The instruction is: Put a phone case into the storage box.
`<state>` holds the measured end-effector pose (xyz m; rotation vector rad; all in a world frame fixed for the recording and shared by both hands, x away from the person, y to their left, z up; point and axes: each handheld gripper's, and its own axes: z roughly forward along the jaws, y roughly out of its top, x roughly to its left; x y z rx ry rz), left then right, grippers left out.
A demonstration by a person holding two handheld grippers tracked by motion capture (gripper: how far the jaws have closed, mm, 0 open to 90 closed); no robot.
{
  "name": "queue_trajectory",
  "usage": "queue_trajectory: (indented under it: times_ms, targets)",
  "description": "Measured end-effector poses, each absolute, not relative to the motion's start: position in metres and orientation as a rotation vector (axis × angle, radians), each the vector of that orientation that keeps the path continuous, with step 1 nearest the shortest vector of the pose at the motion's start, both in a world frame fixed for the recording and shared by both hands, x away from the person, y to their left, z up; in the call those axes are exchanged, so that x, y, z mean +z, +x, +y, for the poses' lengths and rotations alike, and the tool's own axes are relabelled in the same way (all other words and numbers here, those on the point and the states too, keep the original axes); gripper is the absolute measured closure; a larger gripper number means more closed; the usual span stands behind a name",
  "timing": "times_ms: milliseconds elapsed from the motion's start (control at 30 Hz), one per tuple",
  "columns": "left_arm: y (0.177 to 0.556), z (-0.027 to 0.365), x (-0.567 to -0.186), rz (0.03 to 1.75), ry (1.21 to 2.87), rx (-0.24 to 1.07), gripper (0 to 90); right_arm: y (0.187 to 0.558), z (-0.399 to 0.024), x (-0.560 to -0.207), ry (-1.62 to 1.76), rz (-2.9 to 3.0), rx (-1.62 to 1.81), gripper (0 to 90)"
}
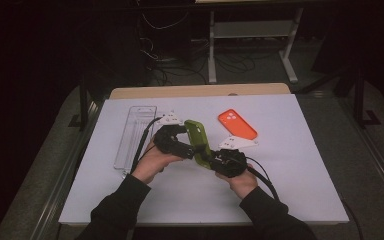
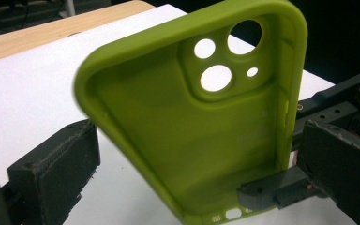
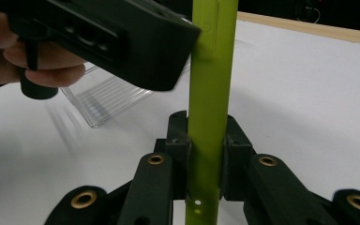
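Clear tray [image 1: 134, 135] at 9 o'clock on the table [image 1: 290, 165], touching nothing. Left tongs [image 1: 189, 148] just right of it; in the left gripper view the pads [image 2: 56, 173] stand wide either side of the green case [image 2: 192, 126], not pressing it. Green case [image 1: 198, 140] at table centre, held up off the surface on edge, camera cutouts toward 12 o'clock, open side facing the left tongs. Right tongs [image 3: 207, 150] clamp narrow on its lower edge, at 5 o'clock from the case in the high view. Orange case [image 1: 237, 124] lies flat at 1 o'clock, apart. No brand, label or writing readable anywhere.
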<state>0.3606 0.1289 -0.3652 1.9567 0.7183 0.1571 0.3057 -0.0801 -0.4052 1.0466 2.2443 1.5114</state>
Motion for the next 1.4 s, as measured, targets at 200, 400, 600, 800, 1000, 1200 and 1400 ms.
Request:
queue_trajectory:
  times_ms: [200, 400, 600, 800, 1000, 1200, 1400]
  targets:
    - [0.360, 0.126, -0.367, 0.718, 1.943, 0.149, 0.0, 0.304, -0.077, -0.405, 1.025, 2.237, 1.524, 75.5]
    - [0.360, 0.126, -0.367, 0.722, 1.925, 0.162, 0.0, 0.302, -0.074, -0.405, 1.033, 2.247, 1.532, 75.6]
    - [0.361, 0.126, -0.367, 0.716, 1.913, 0.162, 0.0, 0.302, -0.071, -0.407, 1.019, 2.255, 1.523, 75.5]
    - [0.360, 0.124, -0.369, 0.728, 1.910, 0.164, 0.0, 0.301, -0.069, -0.409, 1.019, 2.269, 1.501, 75.5]
    - [0.359, 0.123, -0.370, 0.747, 1.888, 0.175, 2.3, 0.301, -0.068, -0.410, 1.016, 2.275, 1.489, 75.5]
    - [0.358, 0.125, -0.370, 0.765, 1.858, 0.180, 9.2, 0.301, -0.068, -0.411, 1.002, 2.279, 1.464, 75.5]
    - [0.357, 0.125, -0.371, 0.766, 1.845, 0.186, 10.7, 0.301, -0.067, -0.411, 0.998, 2.278, 1.454, 75.5]
